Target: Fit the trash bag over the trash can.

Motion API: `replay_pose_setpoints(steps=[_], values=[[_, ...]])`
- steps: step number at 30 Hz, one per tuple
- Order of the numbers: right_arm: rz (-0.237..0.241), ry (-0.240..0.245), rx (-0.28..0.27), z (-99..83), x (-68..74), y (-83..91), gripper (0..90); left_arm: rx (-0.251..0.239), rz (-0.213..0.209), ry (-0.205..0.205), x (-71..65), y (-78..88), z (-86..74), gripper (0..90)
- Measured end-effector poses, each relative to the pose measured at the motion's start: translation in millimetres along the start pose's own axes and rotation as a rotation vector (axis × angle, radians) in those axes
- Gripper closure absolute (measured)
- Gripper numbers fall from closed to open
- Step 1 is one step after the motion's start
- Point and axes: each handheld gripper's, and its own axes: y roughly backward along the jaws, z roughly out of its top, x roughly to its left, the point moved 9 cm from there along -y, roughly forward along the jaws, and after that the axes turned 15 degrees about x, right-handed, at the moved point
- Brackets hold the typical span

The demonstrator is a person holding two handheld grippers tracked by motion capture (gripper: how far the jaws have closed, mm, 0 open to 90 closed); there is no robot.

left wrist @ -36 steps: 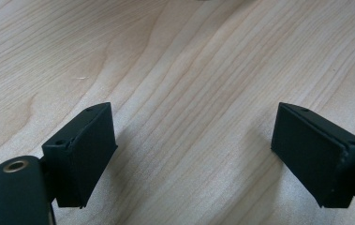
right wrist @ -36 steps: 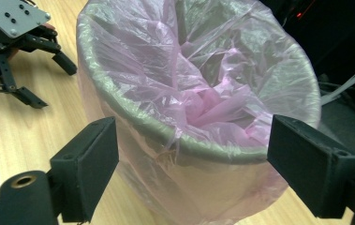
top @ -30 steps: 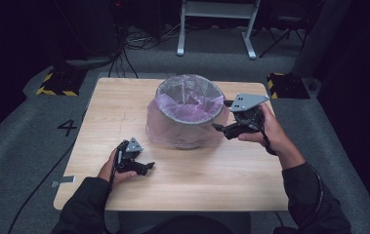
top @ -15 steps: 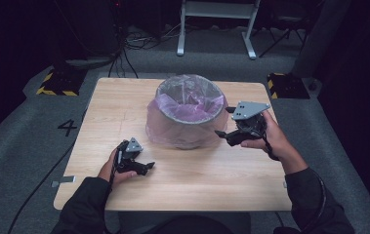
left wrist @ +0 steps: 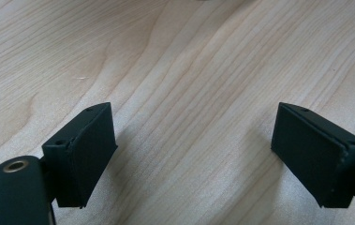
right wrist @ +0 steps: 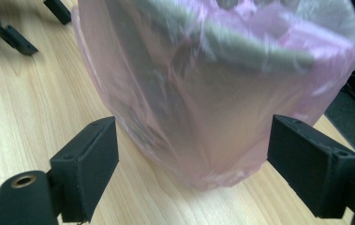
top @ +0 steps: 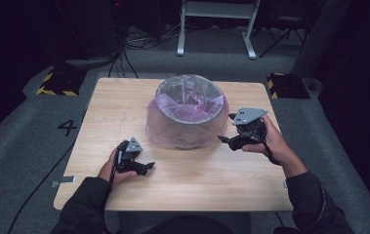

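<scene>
A grey bin (top: 188, 100) lined with a pink plastic bag (top: 165, 124) stands at the middle of the wooden table (top: 114, 117). My right gripper (top: 225, 129) sits low beside the bin's right side, pointing at it. In the right gripper view its jaws stand wide, open (right wrist: 193, 124), and the bag's lower bulge (right wrist: 203, 108) lies between them with gaps on both sides. My left gripper (top: 145, 162) rests near the table's front left, well apart from the bin. It is open (left wrist: 194, 112) over bare wood with nothing between its pads.
The left gripper (right wrist: 6, 28) also appears far off at the top left of the right gripper view. Grey carpet surrounds the table, with yellow-black blocks (top: 55, 83) (top: 285, 85), cables and a white metal stand (top: 216, 19) behind it.
My right gripper has come down along the bin's right side, from rim height to near the table. The left gripper has stayed put.
</scene>
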Motion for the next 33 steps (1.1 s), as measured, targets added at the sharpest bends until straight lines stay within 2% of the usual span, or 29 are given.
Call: replay_pose_setpoints(steps=[13,27,30,33], values=[[0.011,-0.030,0.057,-27.0,-1.1,-20.9,16.8,0.000,0.000,-0.001,0.1,0.0,0.1,13.9],[0.046,-0.038,0.103,-48.9,3.6,-35.0,16.8,0.000,0.000,0.001,0.0,0.0,-0.1,13.9],[0.037,-0.045,0.116,-54.8,3.3,-39.1,16.8,0.000,0.000,0.000,0.0,0.0,0.0,13.8],[0.051,-0.059,0.122,-60.6,5.0,-42.5,16.8,0.001,0.000,0.002,-0.1,0.0,-0.2,13.9]])
